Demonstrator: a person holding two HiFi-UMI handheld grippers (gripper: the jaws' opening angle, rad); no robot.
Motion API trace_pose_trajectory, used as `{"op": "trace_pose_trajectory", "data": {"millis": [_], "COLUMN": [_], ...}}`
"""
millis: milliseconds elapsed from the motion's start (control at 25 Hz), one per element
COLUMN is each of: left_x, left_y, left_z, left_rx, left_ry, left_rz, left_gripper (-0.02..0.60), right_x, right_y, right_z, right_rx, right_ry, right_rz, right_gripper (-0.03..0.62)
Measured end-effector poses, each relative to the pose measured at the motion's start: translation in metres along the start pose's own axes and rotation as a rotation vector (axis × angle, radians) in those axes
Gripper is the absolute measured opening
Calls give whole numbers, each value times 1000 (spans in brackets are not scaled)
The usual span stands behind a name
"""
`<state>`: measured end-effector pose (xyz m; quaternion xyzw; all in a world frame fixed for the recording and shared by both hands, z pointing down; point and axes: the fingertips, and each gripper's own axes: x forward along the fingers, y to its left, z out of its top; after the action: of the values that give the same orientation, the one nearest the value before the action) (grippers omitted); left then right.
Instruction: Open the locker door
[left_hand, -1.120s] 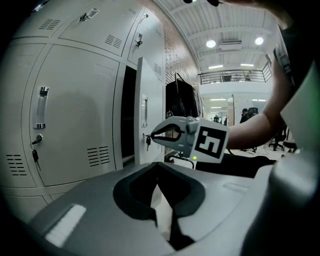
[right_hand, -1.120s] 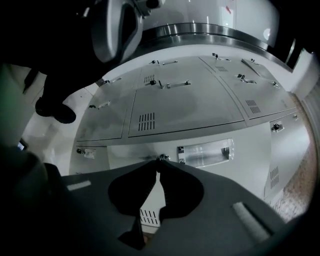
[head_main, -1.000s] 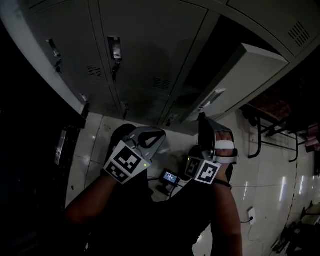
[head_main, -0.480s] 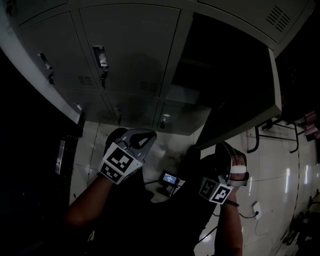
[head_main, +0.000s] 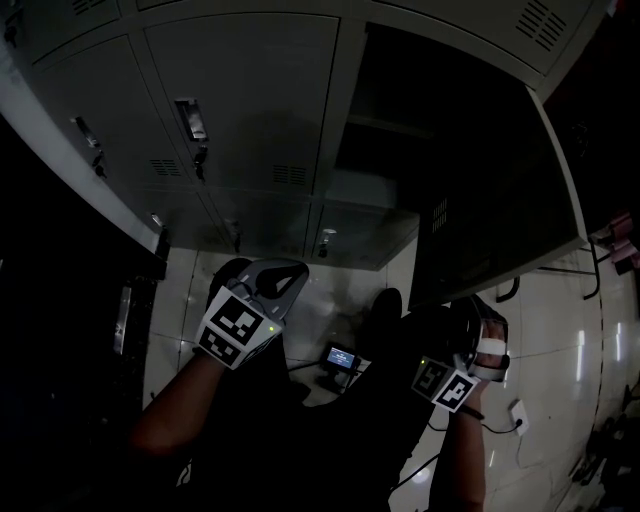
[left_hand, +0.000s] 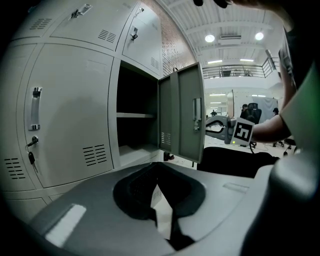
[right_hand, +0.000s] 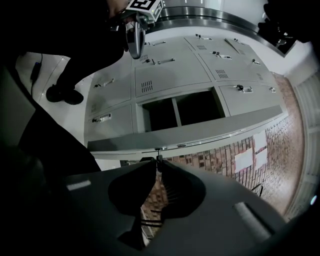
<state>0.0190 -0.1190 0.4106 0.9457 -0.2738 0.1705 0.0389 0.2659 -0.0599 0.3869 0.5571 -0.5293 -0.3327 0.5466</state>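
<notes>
Locker door (head_main: 490, 190) stood swung wide, roughly square to the bank of lockers, with the dark compartment (head_main: 400, 150) and its inner shelf (left_hand: 135, 115) fully exposed. A second before, it had been only partly open, and the right gripper (right_hand: 157, 161) was higher up at its handle; half a second before, it was already well out. Since then the right gripper had come back and down toward the person, drawing the door's free edge with it.

In the right gripper view the fingers were clenched together, and they seemed to pinch a thin tab at that edge, though the contact was small and dim. The left gripper (head_main: 292, 272) had hardly shifted. It hung in front of the closed neighbouring door (head_main: 240, 100) with its fingers closed on nothing.

As a judgement, the opening was essentially achieved. What remained was letting go of the door and backing clear without nudging it shut.
</notes>
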Motion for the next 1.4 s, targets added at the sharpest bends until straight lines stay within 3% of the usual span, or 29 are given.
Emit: {"op": "trace_pose_trajectory", "data": {"millis": [160,320,480,600,720,840,1120,1400], "left_x": [0,0,-1,-1,-3,-4,-4,-3], "left_y": [1,0,0,0,0,1,2,1], "left_z": [1,2,1,2,3,3,1,-1], "left_rx": [0,1,-2,-2,-8,-13,-4,-4], "left_ry": [-5,-7,-8,-17,-23,-20,-16,-4], "left_rz": [2,-3,0,-2,-7,-7,-3,-4], "left_gripper": [12,12,12,12,12,12,12,12], "right_x": [-11,-31,-42,-46,-42,-34,-28,-27], "right_y": [-3,-11,-4,8,20,37,48,45], "right_z": [-6,1,42,78,104,115,114,112], "right_rx": [76,374,705,826,929,967,1053,1022], "right_ry": [11,-54,-256,-367,-415,-391,-392,-399], "right_rz": [1,51,250,405,535,636,729,699], "right_gripper": [48,46,3,3,2,3,2,2]}}
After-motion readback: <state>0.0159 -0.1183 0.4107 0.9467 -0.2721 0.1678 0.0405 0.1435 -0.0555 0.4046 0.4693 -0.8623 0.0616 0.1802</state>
